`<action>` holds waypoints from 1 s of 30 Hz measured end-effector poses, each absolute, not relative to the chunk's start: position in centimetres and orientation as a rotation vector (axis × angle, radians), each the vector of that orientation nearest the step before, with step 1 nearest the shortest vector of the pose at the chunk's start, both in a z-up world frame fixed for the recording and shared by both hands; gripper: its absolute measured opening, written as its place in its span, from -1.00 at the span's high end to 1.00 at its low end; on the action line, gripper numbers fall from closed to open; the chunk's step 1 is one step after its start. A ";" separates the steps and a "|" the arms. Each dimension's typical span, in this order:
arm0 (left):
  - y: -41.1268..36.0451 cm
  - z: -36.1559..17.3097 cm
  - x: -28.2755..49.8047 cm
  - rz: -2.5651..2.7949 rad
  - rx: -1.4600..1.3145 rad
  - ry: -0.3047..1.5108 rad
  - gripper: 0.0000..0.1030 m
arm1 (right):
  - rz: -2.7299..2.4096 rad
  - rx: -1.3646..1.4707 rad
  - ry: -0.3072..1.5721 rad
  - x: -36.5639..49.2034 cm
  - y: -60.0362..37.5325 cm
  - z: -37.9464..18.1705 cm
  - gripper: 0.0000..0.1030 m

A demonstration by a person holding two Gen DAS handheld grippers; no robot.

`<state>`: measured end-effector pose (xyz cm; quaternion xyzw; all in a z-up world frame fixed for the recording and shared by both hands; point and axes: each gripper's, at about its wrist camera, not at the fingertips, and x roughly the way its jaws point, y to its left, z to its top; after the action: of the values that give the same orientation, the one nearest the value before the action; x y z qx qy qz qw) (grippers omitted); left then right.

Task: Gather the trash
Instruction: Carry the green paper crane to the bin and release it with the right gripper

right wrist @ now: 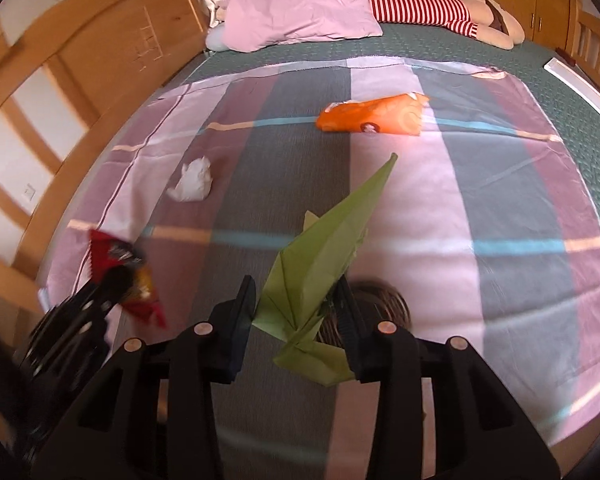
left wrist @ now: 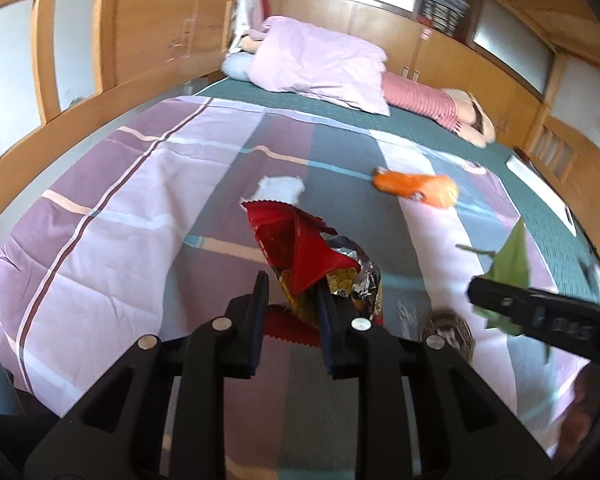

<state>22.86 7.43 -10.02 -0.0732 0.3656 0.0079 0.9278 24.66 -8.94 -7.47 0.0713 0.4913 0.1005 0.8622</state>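
Note:
My left gripper (left wrist: 294, 286) is shut on a crumpled red snack wrapper (left wrist: 300, 248) with a foil lining, held above the striped bedspread (left wrist: 120, 240). My right gripper (right wrist: 296, 286) is shut on a folded green paper (right wrist: 324, 248) that sticks up and away from its fingers. In the left wrist view the right gripper (left wrist: 476, 292) shows at the right with the green paper (left wrist: 512, 260). In the right wrist view the left gripper (right wrist: 116, 280), blurred, shows at the left with the red wrapper (right wrist: 112, 254). An orange wrapper (right wrist: 372, 118) and a crumpled white tissue (right wrist: 194, 180) lie on the bed.
A small dark woven basket (right wrist: 384, 296) sits on the bedspread just beyond the right gripper's fingers. A pink pillow (right wrist: 300, 8) and a striped plush doll (right wrist: 420, 8) lie at the head of the bed. Wooden bed framing (right wrist: 80, 60) runs along the left.

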 end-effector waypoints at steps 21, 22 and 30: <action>6.5 -10.5 16.3 -0.018 -0.056 0.742 0.54 | 0.209 0.191 0.833 11.0 -12.6 0.5 0.22; 6.6 -10.5 16.2 -0.017 -0.055 0.742 0.54 | 0.201 0.189 0.822 10.2 -13.0 1.0 0.22; 7.1 -10.5 15.5 -0.027 -0.057 0.741 0.54 | 0.050 0.185 0.819 3.7 -18.5 2.0 0.22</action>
<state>15.53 7.07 -10.45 -0.0280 0.3620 -0.0130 0.9316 3.71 -18.50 2.05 0.0896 0.3975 0.0244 0.9129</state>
